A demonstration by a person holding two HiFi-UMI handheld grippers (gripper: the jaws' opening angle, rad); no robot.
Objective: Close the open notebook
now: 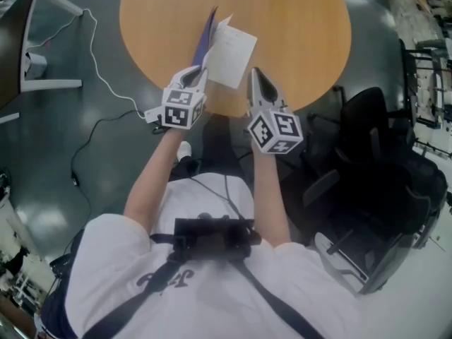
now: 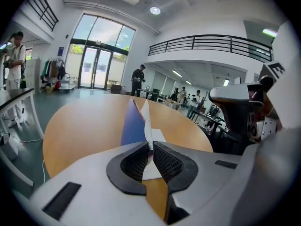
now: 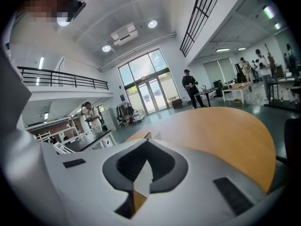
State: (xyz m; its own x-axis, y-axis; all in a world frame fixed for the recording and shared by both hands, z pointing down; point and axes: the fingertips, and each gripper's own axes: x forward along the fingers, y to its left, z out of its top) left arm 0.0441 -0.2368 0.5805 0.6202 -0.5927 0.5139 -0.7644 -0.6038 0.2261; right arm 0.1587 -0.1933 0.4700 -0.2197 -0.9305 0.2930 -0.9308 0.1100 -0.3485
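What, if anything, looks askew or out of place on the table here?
The notebook is not lying flat. The left gripper is shut on its blue-covered half, which stands up on edge, while a white page fans out tilted beside it. Nothing looks spilled or torn.

Bright daylight from glass doors [image 2: 96, 55] and ceiling lamps [image 2: 155, 10]; fisheye edges bend, perhaps soft.

The far edge of the desk [image 1: 304, 34] is cut off above; the left claw [image 1: 200, 73] hides the near corner of the notebook [image 1: 229, 55].
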